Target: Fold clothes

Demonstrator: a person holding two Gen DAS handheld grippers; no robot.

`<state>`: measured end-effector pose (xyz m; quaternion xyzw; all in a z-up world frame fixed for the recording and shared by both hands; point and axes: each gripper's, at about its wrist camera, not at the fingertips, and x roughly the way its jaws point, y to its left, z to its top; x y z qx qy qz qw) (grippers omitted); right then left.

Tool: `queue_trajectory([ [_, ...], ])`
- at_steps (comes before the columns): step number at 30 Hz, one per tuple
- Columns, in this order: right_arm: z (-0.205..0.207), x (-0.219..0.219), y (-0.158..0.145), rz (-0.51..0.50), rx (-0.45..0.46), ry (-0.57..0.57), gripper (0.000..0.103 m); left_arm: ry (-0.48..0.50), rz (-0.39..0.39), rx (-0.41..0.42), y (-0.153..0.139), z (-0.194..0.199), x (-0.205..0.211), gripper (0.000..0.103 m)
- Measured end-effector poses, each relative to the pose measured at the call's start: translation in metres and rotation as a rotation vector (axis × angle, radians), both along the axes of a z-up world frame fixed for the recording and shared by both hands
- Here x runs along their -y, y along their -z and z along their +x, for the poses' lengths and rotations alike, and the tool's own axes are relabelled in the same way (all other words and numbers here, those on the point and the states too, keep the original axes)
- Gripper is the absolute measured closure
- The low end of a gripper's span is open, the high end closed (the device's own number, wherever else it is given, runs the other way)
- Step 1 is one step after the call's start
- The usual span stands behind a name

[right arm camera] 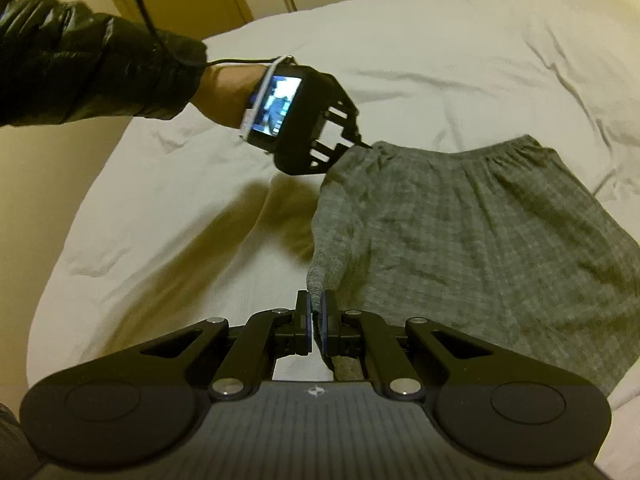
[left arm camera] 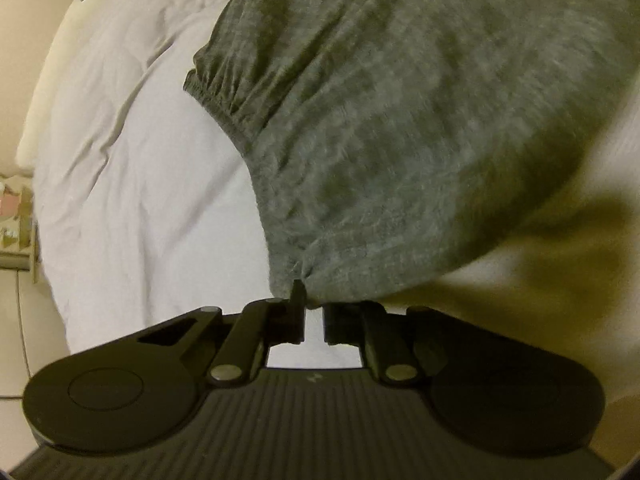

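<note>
Left black hand-held gripper [right arm camera: 362, 145] pinches the gathered waistband corner of the grey knit shorts [right arm camera: 472, 240]; my right black hand-held gripper [right arm camera: 317, 316] clamps the hem corner, so one edge lifts, likely to fold over the half lying on the white bedsheet [right arm camera: 400, 60]. Only the right view shows my black puffer sleeve [right arm camera: 80, 68].

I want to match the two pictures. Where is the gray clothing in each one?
Left wrist view: the gray garment fills the upper right, pinched by the left gripper.
Right wrist view: it lies right of center, held by the right gripper.
Shared landmark: the white bedsheet.
</note>
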<state>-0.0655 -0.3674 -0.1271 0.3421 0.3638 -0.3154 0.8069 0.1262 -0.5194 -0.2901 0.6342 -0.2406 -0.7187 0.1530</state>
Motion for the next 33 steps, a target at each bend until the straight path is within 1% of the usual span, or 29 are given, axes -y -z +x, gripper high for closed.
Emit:
queue_trajectory([
  [4, -0.043, 0.008, -0.010, 0.003, 0.011, 0.080, 0.100, 0.023, 0.051, 0.020, -0.032, -0.013, 0.009, 0.099],
  [7, -0.085, 0.011, -0.017, -0.006, -0.013, 0.162, 0.100, 0.062, 0.069, 0.034, -0.062, -0.034, 0.013, 0.099],
  [9, -0.114, 0.015, -0.023, -0.014, -0.011, 0.220, 0.100, 0.072, 0.077, 0.027, -0.078, -0.054, 0.022, 0.100],
  [10, -0.128, 0.019, -0.025, -0.024, -0.014, 0.245, 0.100, 0.068, 0.083, 0.024, -0.086, -0.065, 0.027, 0.100],
  [12, -0.153, 0.028, -0.023, -0.047, -0.029, 0.286, 0.100, 0.024, 0.098, 0.014, -0.096, -0.092, 0.045, 0.101],
  [14, -0.179, 0.041, -0.017, -0.061, -0.039, 0.339, 0.100, -0.015, 0.117, 0.002, -0.100, -0.119, 0.063, 0.101],
  [18, -0.228, 0.078, 0.004, -0.068, -0.043, 0.419, 0.100, -0.050, 0.144, 0.005, -0.091, -0.169, 0.098, 0.102],
  [22, -0.271, 0.111, 0.034, -0.040, -0.056, 0.454, 0.100, -0.089, 0.186, 0.020, -0.067, -0.212, 0.130, 0.102],
  [24, -0.289, 0.124, 0.048, -0.028, -0.065, 0.468, 0.100, -0.105, 0.198, 0.023, -0.059, -0.226, 0.140, 0.102],
  [28, -0.314, 0.147, 0.078, 0.018, -0.060, 0.502, 0.100, -0.135, 0.220, 0.048, -0.043, -0.252, 0.160, 0.102],
  [31, -0.322, 0.161, 0.100, 0.051, -0.076, 0.516, 0.100, -0.158, 0.226, 0.064, -0.029, -0.263, 0.172, 0.102],
  [33, -0.326, 0.167, 0.115, 0.073, -0.084, 0.531, 0.100, -0.176, 0.233, 0.060, -0.022, -0.268, 0.178, 0.102],
])
